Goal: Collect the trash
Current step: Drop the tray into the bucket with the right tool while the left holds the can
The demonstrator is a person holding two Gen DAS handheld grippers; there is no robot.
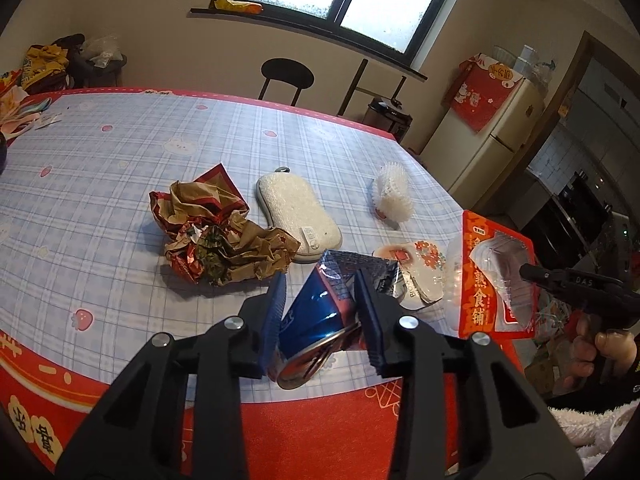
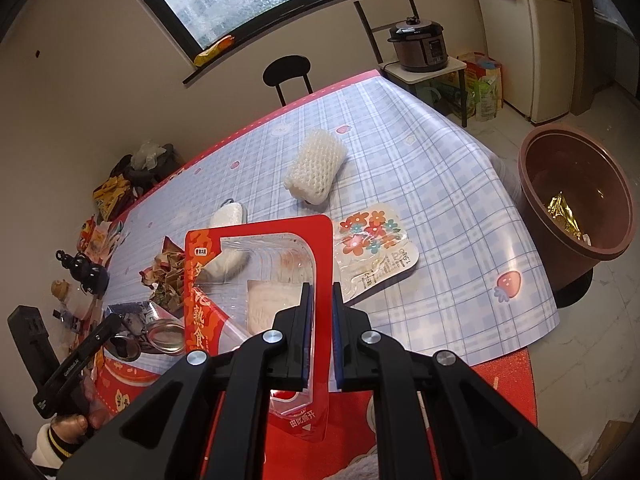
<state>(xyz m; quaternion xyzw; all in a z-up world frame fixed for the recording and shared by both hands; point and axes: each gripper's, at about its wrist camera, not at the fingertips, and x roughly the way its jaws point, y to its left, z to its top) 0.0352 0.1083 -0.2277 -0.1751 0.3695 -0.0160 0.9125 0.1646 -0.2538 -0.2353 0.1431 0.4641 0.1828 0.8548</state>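
Clamped in the left gripper [image 1: 320, 312], a crushed blue can [image 1: 316, 320]; the right gripper [image 2: 322, 336] pinches a red food pouch [image 2: 260, 276], both lifted off the desk [image 2: 420, 168], probably for the brown bin [image 2: 576, 192].

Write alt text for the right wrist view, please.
The right gripper holds a red food package above a checked tablecloth. Beyond it lie a flowered tray lid and white foam netting; a brown bin stands at right.

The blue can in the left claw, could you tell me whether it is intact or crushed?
Crushed. The blue can is dented and creased between the left claw pads, its round rim bent into an oval.
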